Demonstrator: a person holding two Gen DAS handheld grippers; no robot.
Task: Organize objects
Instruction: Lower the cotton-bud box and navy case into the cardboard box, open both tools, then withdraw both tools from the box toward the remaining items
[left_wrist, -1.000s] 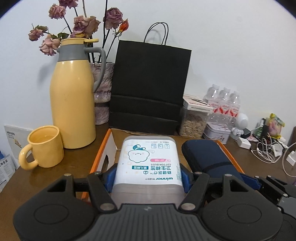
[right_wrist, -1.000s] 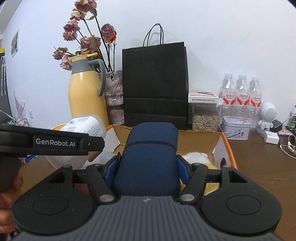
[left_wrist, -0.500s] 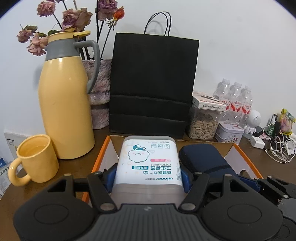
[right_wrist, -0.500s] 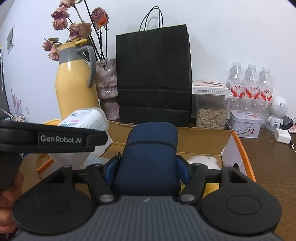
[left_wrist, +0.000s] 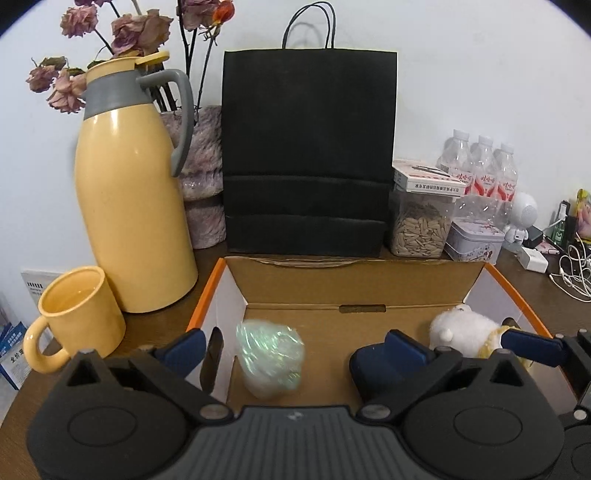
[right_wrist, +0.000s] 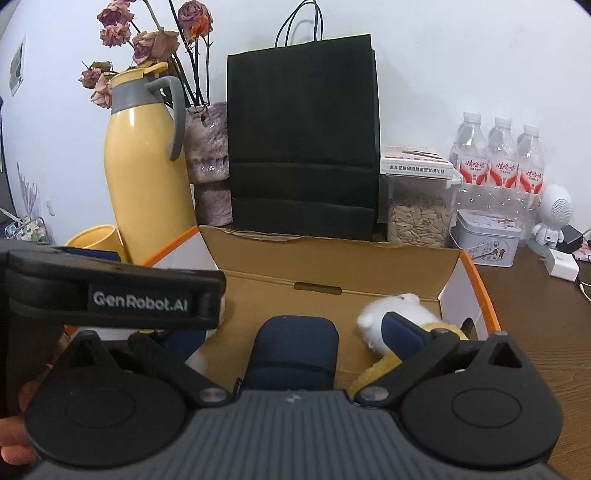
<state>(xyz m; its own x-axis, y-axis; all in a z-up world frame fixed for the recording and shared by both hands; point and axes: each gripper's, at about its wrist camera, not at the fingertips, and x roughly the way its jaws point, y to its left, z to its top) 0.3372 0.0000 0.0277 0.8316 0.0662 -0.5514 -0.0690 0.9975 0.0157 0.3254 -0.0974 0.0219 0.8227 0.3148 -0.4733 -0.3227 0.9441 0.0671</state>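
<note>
An open cardboard box with orange edges lies right in front of both grippers. My left gripper hangs over its left half, jaws opening wide with nothing pressed between them. Below that gap a blurred pale, plastic-looking thing sits in the box; I cannot tell what it is. Over the box's right half, my right gripper is opening too. The navy pouch lies on the box floor between its fingers, untouched by the pads. A white plush toy rests in the right corner.
A yellow thermos jug and yellow mug stand left of the box. Behind it are a black paper bag and a vase of dried roses. A seed jar, water bottles, a tin and cables fill the right.
Both grippers went from shut to wide open. The cotton-bud box left the left jaws and is out of view. The navy pouch dropped from the right jaws onto the box floor.
</note>
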